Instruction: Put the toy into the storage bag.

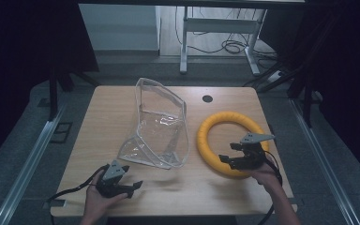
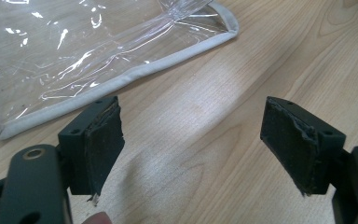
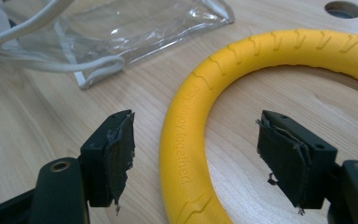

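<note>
Wooden desk (image 1: pixel 98 126) | clear bag (image 1: pixel 161 124) at center, yellow ring (image 1: pixel 206 140) right of it | your right gripper (image 1: pixel 232 157) fingers spread, straddling ring's near rim | your left gripper (image 1: pixel 133 186) fingers spread, empty, near bag

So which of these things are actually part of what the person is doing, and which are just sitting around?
Part of the job:
- yellow ring, its band between the open right gripper jaws
- clear plastic bag, just ahead of the open left gripper

Just there:
- wooden table
- round hole in the tabletop
- cables on the floor behind
</note>
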Demonstrator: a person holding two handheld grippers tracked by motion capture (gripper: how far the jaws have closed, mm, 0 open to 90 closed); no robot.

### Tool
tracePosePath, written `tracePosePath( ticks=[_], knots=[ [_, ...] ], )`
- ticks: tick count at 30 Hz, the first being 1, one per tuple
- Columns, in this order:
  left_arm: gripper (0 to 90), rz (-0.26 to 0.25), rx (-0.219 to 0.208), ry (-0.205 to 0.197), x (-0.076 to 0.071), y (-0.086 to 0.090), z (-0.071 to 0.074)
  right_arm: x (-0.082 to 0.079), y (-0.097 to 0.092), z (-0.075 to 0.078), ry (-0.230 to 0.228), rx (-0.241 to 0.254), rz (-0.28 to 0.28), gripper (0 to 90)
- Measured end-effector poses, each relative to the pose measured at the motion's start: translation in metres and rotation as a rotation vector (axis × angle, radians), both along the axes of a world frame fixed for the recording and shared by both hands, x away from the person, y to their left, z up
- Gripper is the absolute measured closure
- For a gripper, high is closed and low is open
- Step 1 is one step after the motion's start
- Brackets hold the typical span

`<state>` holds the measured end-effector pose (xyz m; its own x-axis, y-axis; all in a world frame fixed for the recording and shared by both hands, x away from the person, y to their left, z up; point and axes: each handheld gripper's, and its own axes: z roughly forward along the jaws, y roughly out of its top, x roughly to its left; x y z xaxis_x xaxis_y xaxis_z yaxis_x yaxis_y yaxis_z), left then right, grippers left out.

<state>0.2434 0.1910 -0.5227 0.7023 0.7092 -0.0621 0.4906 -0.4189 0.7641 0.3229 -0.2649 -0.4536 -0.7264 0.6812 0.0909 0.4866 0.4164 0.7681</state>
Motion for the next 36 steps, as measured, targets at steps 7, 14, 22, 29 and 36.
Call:
tracePosePath(
  ticks=[7, 14, 22, 29, 36],
  knots=[
    [21.0, -0.002, 0.001, 0.001, 0.0, 0.0, -0.001, 0.011, 0.011, 0.011, 0.044, -0.086, 0.054, 27.9],
    [21.0, -0.004, 0.001, 0.001, 0.001, -0.001, -0.001, 0.023, 0.025, 0.012, 0.116, -0.185, 0.117, 27.9],
    [21.0, -0.007, -0.002, 0.003, 0.001, -0.001, -0.001, 0.032, 0.039, 0.008, 0.206, -0.317, 0.179, 28.2],
    [21.0, -0.002, -0.006, 0.0, 0.0, -0.001, -0.001, 0.037, 0.052, -0.005, 0.272, -0.451, 0.222, 28.1],
    [21.0, -0.003, -0.004, 0.0, 0.001, -0.001, -0.001, 0.042, 0.061, -0.02, 0.326, -0.543, 0.241, 28.9]
  ],
)
